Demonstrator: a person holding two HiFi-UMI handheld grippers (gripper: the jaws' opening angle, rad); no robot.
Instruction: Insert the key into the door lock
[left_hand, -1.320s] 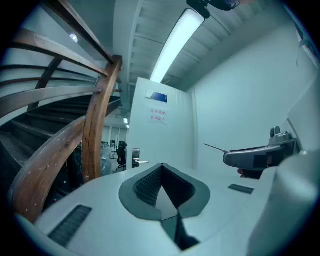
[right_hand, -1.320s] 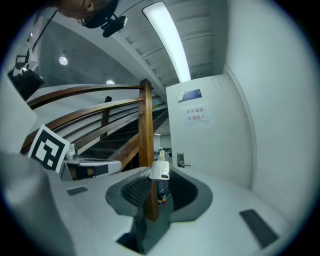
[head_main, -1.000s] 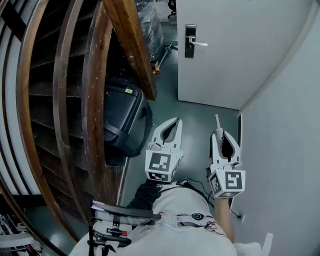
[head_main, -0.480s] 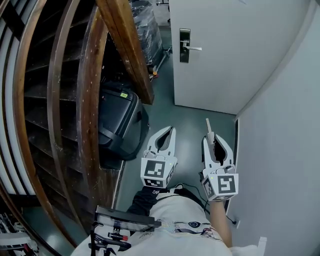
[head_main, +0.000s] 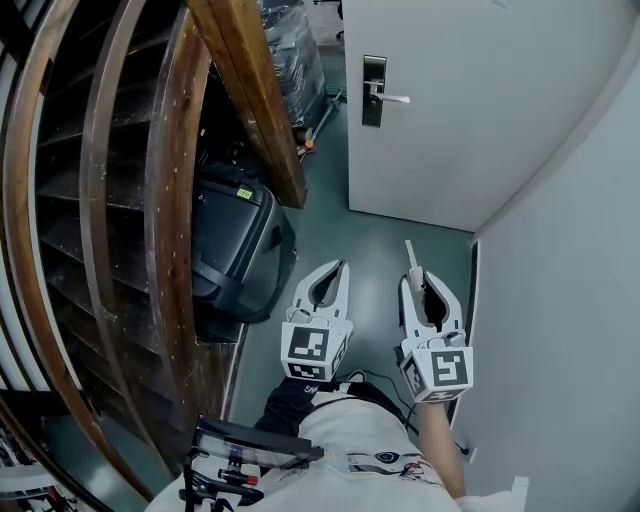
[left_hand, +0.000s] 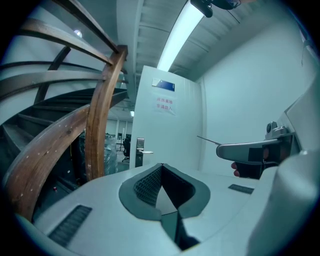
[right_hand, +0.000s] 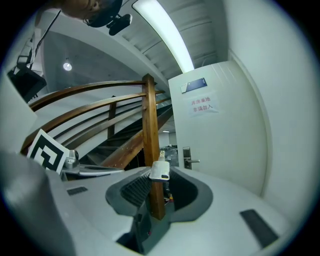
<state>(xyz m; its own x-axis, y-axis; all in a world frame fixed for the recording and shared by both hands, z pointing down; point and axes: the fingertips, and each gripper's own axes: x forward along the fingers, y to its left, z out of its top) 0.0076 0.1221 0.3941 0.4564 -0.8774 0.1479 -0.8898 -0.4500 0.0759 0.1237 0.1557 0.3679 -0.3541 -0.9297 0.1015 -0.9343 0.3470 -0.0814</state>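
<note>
Staircase (head_main: 120, 200) left of door (head_main: 480, 110)

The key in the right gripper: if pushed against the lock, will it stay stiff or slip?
The key looks thin and metal, so probably stiff and light. Only its pale head is pinched by the right gripper, blade sticking out, so an off-axis push might pivot it.

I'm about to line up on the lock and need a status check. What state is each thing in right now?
White door: seems open, with its lock edge free and a room visible beyond.
Silver lever handle: level, not pressed.
Lock plate: no key in it.
Pale flat key: clamped, blade pointing toward the door.
Left gripper: shut, empty.
Right gripper: shut on key.
</note>
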